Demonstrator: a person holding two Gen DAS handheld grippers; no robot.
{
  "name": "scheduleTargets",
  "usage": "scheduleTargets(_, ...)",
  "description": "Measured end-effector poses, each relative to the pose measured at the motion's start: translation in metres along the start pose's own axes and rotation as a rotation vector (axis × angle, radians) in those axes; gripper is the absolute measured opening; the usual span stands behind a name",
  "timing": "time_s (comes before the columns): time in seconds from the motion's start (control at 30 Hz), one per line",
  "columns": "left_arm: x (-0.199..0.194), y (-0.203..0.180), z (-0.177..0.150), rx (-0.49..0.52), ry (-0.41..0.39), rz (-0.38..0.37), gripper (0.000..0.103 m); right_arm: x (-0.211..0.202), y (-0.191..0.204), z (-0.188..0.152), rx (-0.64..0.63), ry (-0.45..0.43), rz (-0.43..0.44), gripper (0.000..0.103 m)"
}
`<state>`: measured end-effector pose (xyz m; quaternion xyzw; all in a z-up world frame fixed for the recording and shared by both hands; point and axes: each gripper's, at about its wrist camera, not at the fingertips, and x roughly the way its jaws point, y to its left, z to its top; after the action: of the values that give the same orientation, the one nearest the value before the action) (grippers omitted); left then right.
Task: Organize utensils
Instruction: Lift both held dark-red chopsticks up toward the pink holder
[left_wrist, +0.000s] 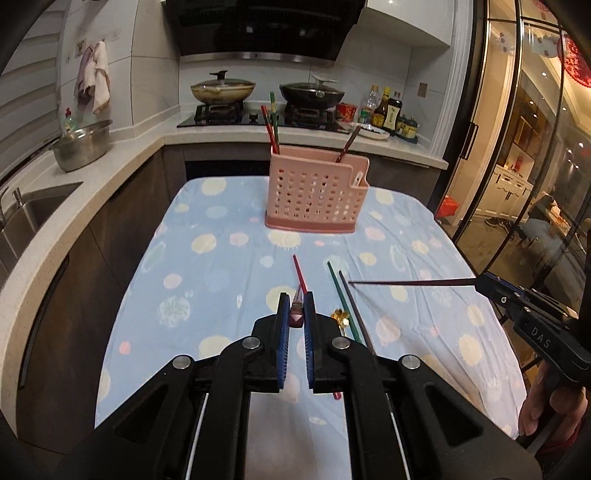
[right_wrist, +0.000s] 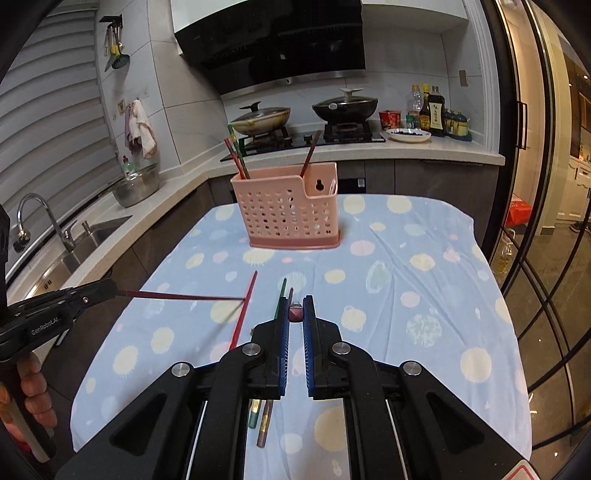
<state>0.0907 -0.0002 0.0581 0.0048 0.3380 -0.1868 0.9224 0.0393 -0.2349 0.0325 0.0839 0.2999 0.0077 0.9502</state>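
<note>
A pink perforated utensil holder (left_wrist: 316, 192) (right_wrist: 290, 206) stands on the far half of the table and holds several chopsticks. My left gripper (left_wrist: 296, 308) is shut on a red chopstick end (left_wrist: 296, 314); in the right wrist view that chopstick (right_wrist: 184, 295) sticks out sideways over the cloth. My right gripper (right_wrist: 295, 310) is shut on a dark chopstick end (right_wrist: 294, 314); in the left wrist view that chopstick (left_wrist: 410, 283) points left above the table. A red chopstick (left_wrist: 300, 275) (right_wrist: 243, 312), a green one (left_wrist: 341, 299) (right_wrist: 279, 304) and a dark brown one (left_wrist: 356, 314) lie on the cloth.
The table wears a blue spotted cloth (left_wrist: 229, 258) (right_wrist: 406, 277). A small gold object (left_wrist: 340, 315) lies by the green chopstick. Behind are a counter with a stove and two lidded pans (left_wrist: 223, 88), bottles (right_wrist: 436, 110), a sink (right_wrist: 66, 251), and glass doors (left_wrist: 535, 147) on the right.
</note>
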Motion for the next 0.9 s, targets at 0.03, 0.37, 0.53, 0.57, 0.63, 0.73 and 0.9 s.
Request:
scheduleTargets(0.03, -0.001, 0.0, 0.006, 0.007, -0.015, 0.002, 0.007, 0.001, 0.001, 0.008, -0.006, -0.012, 0.0, 0.007)
scheduleTargets(0.37, 0.013, 0.002, 0.068, 0.031, -0.096, 0.021, 0.007, 0.022, 0.003, 0.073, -0.025, -0.081, 0.008, 0.007)
scheduleTargets(0.53, 0.018, -0.001, 0.099, 0.051, -0.14, 0.027, 0.007, 0.033, 0.0, 0.105, -0.016, -0.107, 0.026, 0.007)
scheduleTargets(0.57, 0.02, 0.0, 0.105, 0.053, -0.146, 0.029, 0.007, 0.035, 0.0, 0.112, -0.015, -0.113, 0.031, 0.007)
scheduleTargets(0.63, 0.024, 0.0, 0.12, 0.052, -0.157, 0.025, 0.007, 0.038, -0.001, 0.126, -0.01, -0.128, 0.042, 0.007)
scheduleTargets(0.73, 0.028, 0.0, 0.141, 0.055, -0.182, 0.027, 0.007, 0.041, -0.001, 0.154, -0.007, -0.17, 0.052, 0.007)
scheduleTargets(0.9, 0.028, -0.006, 0.189, 0.067, -0.254, 0.038, 0.007, 0.05, 0.001, 0.21, 0.012, -0.234, 0.072, 0.007)
